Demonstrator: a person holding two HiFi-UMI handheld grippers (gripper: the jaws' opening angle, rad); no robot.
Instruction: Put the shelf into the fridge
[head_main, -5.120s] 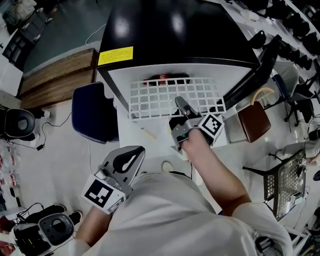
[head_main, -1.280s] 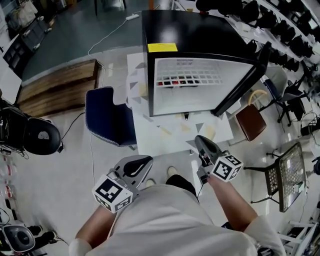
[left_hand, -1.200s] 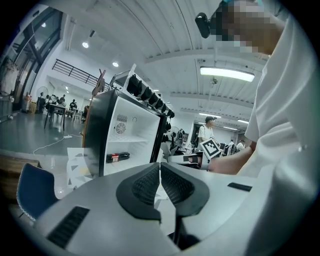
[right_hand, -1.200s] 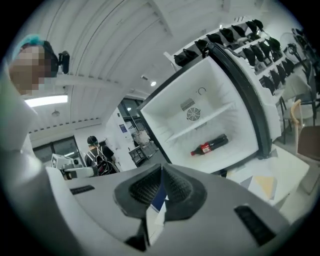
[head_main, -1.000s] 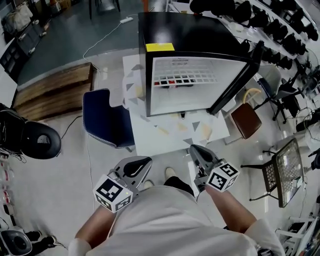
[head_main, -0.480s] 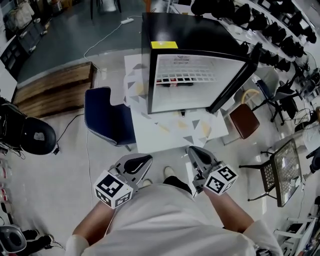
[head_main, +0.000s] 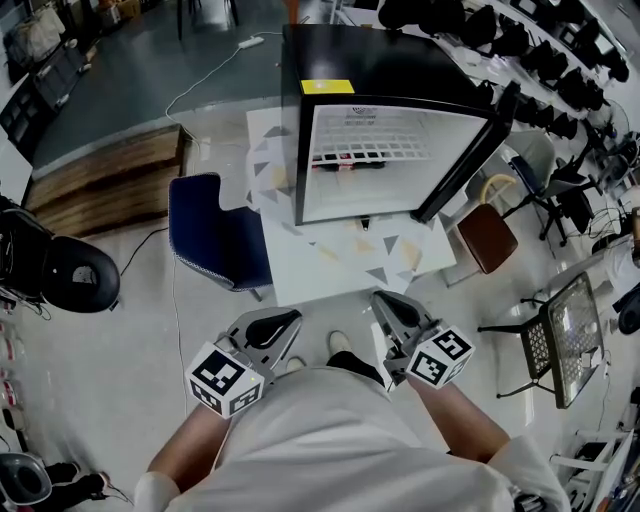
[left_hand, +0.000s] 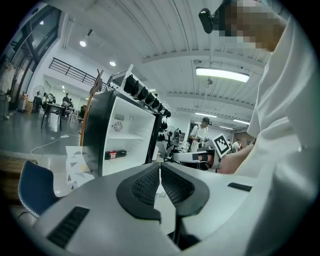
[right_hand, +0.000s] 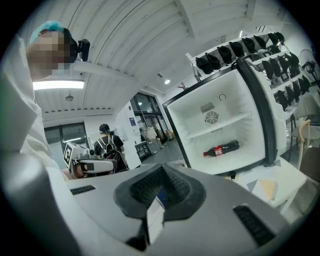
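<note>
The black fridge (head_main: 385, 70) stands with its door (head_main: 470, 150) swung open to the right. The white wire shelf (head_main: 375, 148) lies level inside it, above a red-labelled bottle (head_main: 345, 161) on the fridge floor. Both grippers hang close to my body, well short of the fridge. My left gripper (head_main: 283, 322) is shut with nothing in it, and so is my right gripper (head_main: 385, 305). The right gripper view shows the shelf (right_hand: 225, 125) edge-on and the bottle (right_hand: 221, 149) below it. In the left gripper view the shut jaws point toward the fridge (left_hand: 120, 137).
A white mat with grey triangles (head_main: 345, 265) lies in front of the fridge. A blue chair (head_main: 215, 235) stands to its left and a wooden platform (head_main: 100, 180) farther left. A brown stool (head_main: 487, 240) and a mesh chair (head_main: 560, 340) are on the right.
Five seconds ago my right gripper was at the shelf in the fridge mouth. It has let go and drawn back to my body; the shelf now sits inside. Little moved in the last second.
</note>
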